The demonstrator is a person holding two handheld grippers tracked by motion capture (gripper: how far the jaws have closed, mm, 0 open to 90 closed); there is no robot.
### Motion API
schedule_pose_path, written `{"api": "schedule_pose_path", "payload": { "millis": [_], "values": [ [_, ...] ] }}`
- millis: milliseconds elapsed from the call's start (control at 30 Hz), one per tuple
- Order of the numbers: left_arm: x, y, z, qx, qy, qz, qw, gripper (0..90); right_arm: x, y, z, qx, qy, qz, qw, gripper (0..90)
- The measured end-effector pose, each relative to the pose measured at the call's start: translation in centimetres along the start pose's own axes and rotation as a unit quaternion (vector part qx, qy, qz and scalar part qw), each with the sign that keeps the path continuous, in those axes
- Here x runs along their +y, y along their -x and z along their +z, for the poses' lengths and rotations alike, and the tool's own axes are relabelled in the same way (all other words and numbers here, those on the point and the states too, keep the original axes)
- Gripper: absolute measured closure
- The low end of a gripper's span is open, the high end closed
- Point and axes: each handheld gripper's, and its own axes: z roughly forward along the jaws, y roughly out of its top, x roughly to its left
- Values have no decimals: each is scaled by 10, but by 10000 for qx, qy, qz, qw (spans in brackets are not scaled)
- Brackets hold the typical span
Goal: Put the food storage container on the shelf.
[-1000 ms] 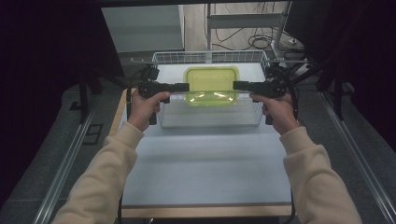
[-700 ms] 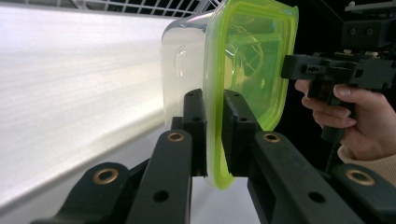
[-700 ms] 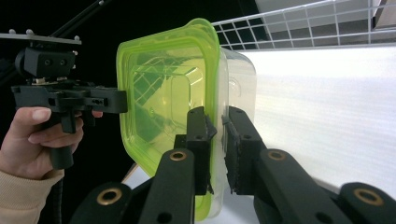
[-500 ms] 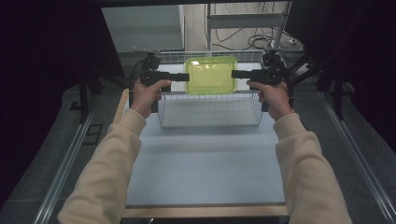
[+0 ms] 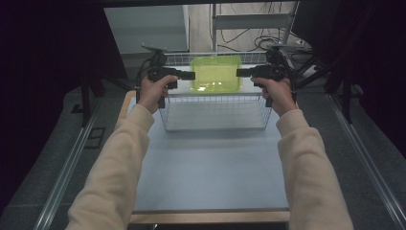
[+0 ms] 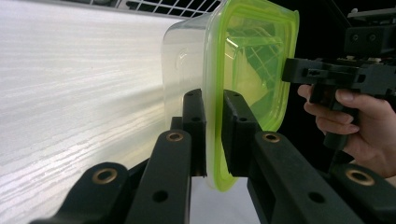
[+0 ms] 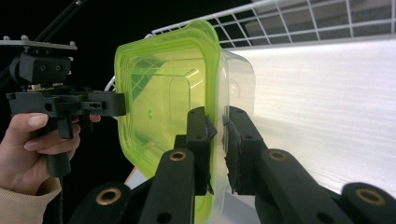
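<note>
A clear plastic container with a yellow-green lid (image 5: 215,74) hangs over the far half of a white wire basket (image 5: 215,97). My left gripper (image 5: 191,75) is shut on its left rim, and my right gripper (image 5: 239,73) is shut on the opposite rim. In the left gripper view the jaws (image 6: 212,100) clamp the lid's edge, with the container (image 6: 252,60) beyond and the right gripper (image 6: 292,74) at its far side. The right gripper view shows its jaws (image 7: 215,116) pinching the rim of the container (image 7: 159,93), with the left gripper (image 7: 119,103) across from it.
The basket stands at the far end of a pale table (image 5: 210,167). Metal rails run along both sides on the floor. Beyond the basket are a shelf frame and cables (image 5: 249,28). Dark stands flank the table's far corners.
Both hands have carried the container away from the person, from over the basket's middle toward its far side. The grips look unchanged.
</note>
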Motion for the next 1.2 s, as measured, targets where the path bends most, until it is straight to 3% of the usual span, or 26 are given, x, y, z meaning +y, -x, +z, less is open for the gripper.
{"api": "schedule_pose_path", "payload": {
  "millis": [200, 333, 567, 700, 800, 833, 867, 1000, 1100, 1200],
  "values": [
    [7, -6, 6, 10, 79, -211, 9997, 801, 4, 10, 8, -21, -28, 177, 9998, 779],
    [10, -10, 11, 72, 122, -259, 9996, 781, 6, 10, 14, -247, -2, 54, 9997, 750],
    [8, -13, 14, 168, 155, -240, 9994, 729, 4, 10, 21, -429, 2, -1, 9991, 689],
    [7, -15, 17, 279, 84, -129, 9995, 630, 3, 9, 22, -526, 24, -27, 9986, 593],
    [6, -14, 17, 272, 197, -52, 9994, 550, 2, 7, 21, -583, 160, -47, 9982, 547],
    [6, -14, 17, 278, 225, -23, 9994, 452, 2, 5, 19, -631, 242, -113, 9976, 517],
    [6, -14, 16, 288, 259, -11, 9992, 452, 2, 5, 19, -631, 242, -113, 9976, 517],
    [6, -10, 7, 300, 495, 75, 9983, 309, 1, 1, 11, -638, 407, -162, 9970, 470],
    [2, -3, -3, 397, 573, 255, 9972, 275, -3, -2, 3, -674, 539, -344, 9957, 442],
    [-9, 6, -15, 339, 696, 404, 9962, 271, -7, -5, -7, -559, 628, -418, 9956, 420]
  ]
}}
